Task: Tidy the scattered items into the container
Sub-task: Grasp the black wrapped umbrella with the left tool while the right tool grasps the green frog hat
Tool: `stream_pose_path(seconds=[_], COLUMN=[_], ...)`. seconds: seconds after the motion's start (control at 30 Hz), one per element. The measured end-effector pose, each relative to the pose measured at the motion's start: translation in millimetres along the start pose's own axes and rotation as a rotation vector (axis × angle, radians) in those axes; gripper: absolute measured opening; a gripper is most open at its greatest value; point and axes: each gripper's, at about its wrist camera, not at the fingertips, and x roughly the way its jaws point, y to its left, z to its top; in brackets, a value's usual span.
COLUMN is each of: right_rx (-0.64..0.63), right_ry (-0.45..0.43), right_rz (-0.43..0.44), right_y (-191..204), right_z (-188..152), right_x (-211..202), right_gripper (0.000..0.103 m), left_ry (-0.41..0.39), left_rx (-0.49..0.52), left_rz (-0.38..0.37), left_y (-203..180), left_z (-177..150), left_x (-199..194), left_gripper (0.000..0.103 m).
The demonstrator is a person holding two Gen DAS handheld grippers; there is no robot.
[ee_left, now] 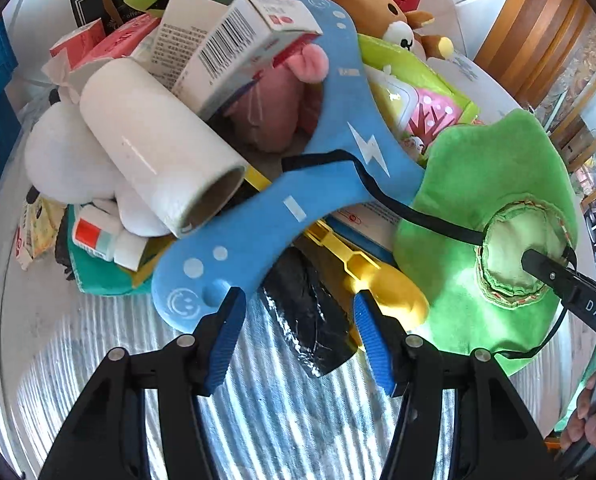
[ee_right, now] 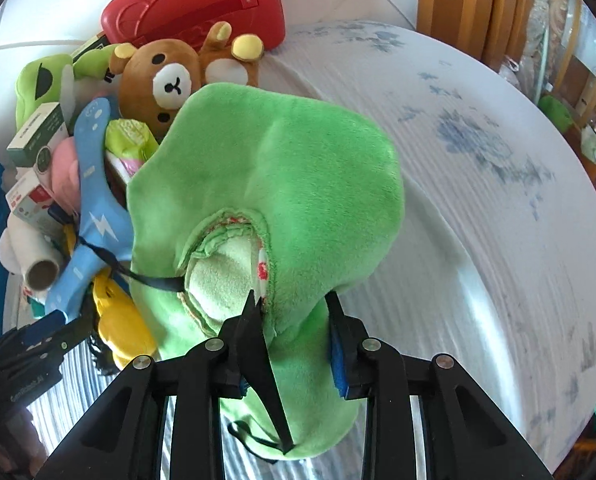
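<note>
A round white table [ee_right: 478, 168] with a ribbed, faintly blue-flowered cover is carrying the whole jumble, and the items are lying heaped on its far-left part; no container is showing in either view.

The largest loose thing, a bright green plush cloth piece [ee_right: 282, 184] with a paler stitched round patch and a thin black cord, is sitting in the right gripper [ee_right: 294, 308]: its tongs are standing narrow, pinching a fold of the green plush between the blue pads. In the left wrist view that same green piece [ee_left: 482, 184] is lying at the right edge of the heap, with a black finger of the right gripper pressing into its patch.

A red plastic case [ee_right: 194, 0] is lying at the back of the pile, and a brown teddy bear with a white muzzle [ee_right: 166, 80] is leaning against it. A blue three-armed flat foam boomerang with a white lightning bolt [ee_left: 330, 152] is sprawling over the middle, one arm reaching down just beside the left gripper [ee_left: 298, 312]. A white paper roll on a cardboard core [ee_left: 158, 148] is lying left of it, under a white barcoded carton [ee_left: 242, 44] and beside a pink plush toy [ee_left: 274, 108]. A yellow plastic scoop [ee_left: 382, 288] is resting under the boomerang.

The left gripper's tongs are standing moderately wide with nothing between them, over a crumpled black foil wrapper [ee_left: 310, 312].
</note>
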Motion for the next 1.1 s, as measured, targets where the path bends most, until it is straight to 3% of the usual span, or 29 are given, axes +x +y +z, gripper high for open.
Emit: stream_pose_path(seconds=[0.2, 0.3, 0.4, 0.6, 0.87, 1.1], right_rx=[-0.011, -0.009, -0.007, -0.011, 0.001, 0.003], right_ry=[0.023, 0.040, 0.055, 0.073, 0.125, 0.134], right_rz=[0.011, 0.013, 0.014, 0.045, 0.102, 0.119], right_y=[-5, -4, -6, -5, 7, 22], right_z=[-19, -24, -30, -51, -104, -132], right_x=[0, 6, 12, 2, -16, -29], right_gripper=[0.029, 0.031, 0.032, 0.030, 0.030, 0.030], left_ry=[-0.032, 0.003, -0.009, 0.017, 0.064, 0.048], left_rx=[0.006, -0.022, -0.025, 0.028, 0.087, 0.105], left_rz=[0.105, 0.079, 0.067, 0.050, 0.028, 0.041], left_y=[-12, -9, -8, -3, 9, 5], left_z=[-2, -4, -12, -58, -134, -156], left_x=[15, 28, 31, 20, 6, 6], left_gripper=[0.056, 0.056, 0.043, 0.035, 0.034, 0.034])
